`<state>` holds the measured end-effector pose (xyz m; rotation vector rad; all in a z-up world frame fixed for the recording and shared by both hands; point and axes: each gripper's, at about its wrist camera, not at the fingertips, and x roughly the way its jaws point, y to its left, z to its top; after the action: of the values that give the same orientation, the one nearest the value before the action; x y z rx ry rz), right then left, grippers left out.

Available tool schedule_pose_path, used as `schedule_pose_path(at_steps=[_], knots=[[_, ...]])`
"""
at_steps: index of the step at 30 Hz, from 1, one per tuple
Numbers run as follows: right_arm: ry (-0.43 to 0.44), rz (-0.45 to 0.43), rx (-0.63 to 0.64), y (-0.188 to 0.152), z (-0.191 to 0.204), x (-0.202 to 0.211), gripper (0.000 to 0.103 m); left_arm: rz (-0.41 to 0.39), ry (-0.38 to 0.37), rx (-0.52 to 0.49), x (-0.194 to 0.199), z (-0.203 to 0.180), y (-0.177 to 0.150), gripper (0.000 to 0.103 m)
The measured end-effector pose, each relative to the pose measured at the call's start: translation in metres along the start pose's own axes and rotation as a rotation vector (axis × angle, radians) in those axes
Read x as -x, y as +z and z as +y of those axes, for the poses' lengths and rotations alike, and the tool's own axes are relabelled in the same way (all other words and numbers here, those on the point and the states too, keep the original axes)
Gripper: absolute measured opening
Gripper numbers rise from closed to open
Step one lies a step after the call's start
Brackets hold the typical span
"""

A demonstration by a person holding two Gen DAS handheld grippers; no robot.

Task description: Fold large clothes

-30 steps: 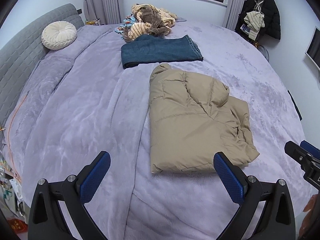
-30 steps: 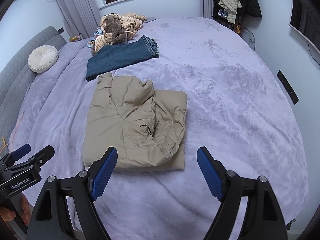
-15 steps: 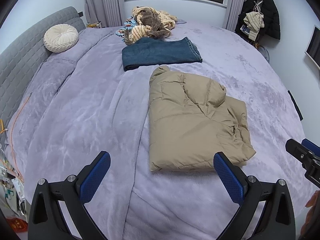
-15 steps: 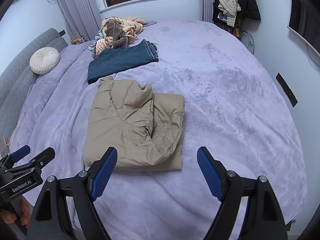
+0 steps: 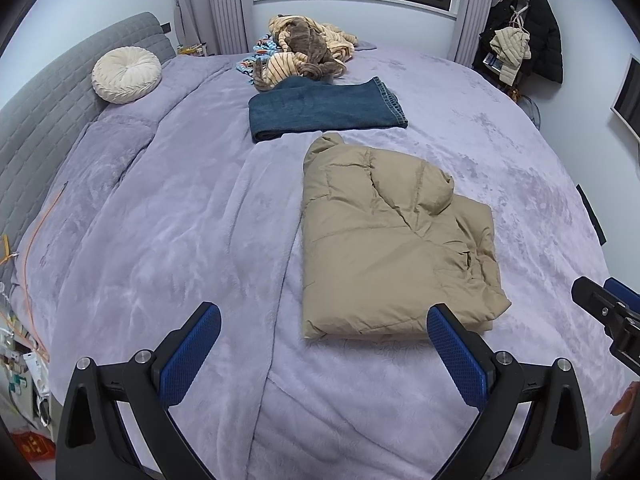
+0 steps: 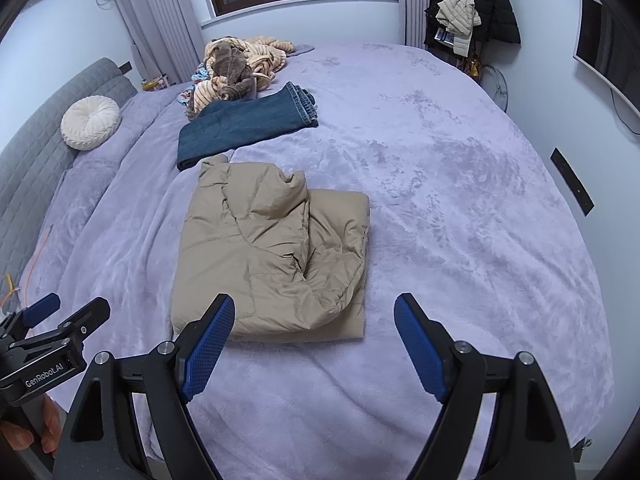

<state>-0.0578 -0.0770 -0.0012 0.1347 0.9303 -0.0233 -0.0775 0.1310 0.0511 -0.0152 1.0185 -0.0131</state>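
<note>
Bedspread (image 5: 168, 232), lilac and plush, fills both views; tan puffer jacket (image 5: 384, 248) lies folded at centre frame, hood flopped over the right half; folded jeans (image 5: 320, 110) sit just beyond it, toward the upper centre, with a heap of striped clothes (image 5: 304, 54) behind and a round cushion (image 5: 126, 74) at upper left. Left gripper (image 5: 324, 350) and right gripper (image 6: 314, 344), both at lower frame, stand spread wide and hold nothing. The jacket likely handles light, puffy and slick, springing open; pinching a thick doubled edge near the lower corners looks safest.
</note>
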Motion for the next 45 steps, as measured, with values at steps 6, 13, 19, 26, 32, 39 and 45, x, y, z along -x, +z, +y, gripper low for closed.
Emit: schedule_pose_path(at_steps=[6, 13, 19, 26, 32, 39, 45], knots=[[-0.003, -0.001, -0.001, 0.0, 0.003, 0.0023, 0.084, -0.001, 0.001, 0.0, 0.0006, 0.0011, -0.0007, 0.103], [-0.002, -0.001, 0.0, -0.0006, 0.0036, 0.0018, 0.084, -0.004, 0.002, 0.003, 0.003, 0.0042, -0.0029, 0.103], [-0.003, -0.001, 0.0, -0.0022, 0.0082, 0.0049, 0.084, -0.004, 0.003, 0.0, 0.0028, 0.0044, -0.0027, 0.103], [-0.001, -0.002, 0.0, -0.0024, 0.0107, 0.0068, 0.084, -0.011, 0.001, -0.001, 0.006, 0.0071, -0.0028, 0.103], [-0.002, -0.001, -0.001, -0.0029, 0.0109, 0.0054, 0.084, -0.014, 0.003, -0.002, 0.007, 0.0085, -0.0016, 0.103], [-0.002, -0.002, 0.0, -0.0026, 0.0104, 0.0052, 0.084, -0.014, 0.005, 0.0, 0.0075, 0.0074, -0.0017, 0.103], [-0.002, -0.002, 0.001, -0.0028, 0.0108, 0.0055, 0.084, -0.015, 0.006, 0.002, 0.0077, 0.0074, -0.001, 0.103]])
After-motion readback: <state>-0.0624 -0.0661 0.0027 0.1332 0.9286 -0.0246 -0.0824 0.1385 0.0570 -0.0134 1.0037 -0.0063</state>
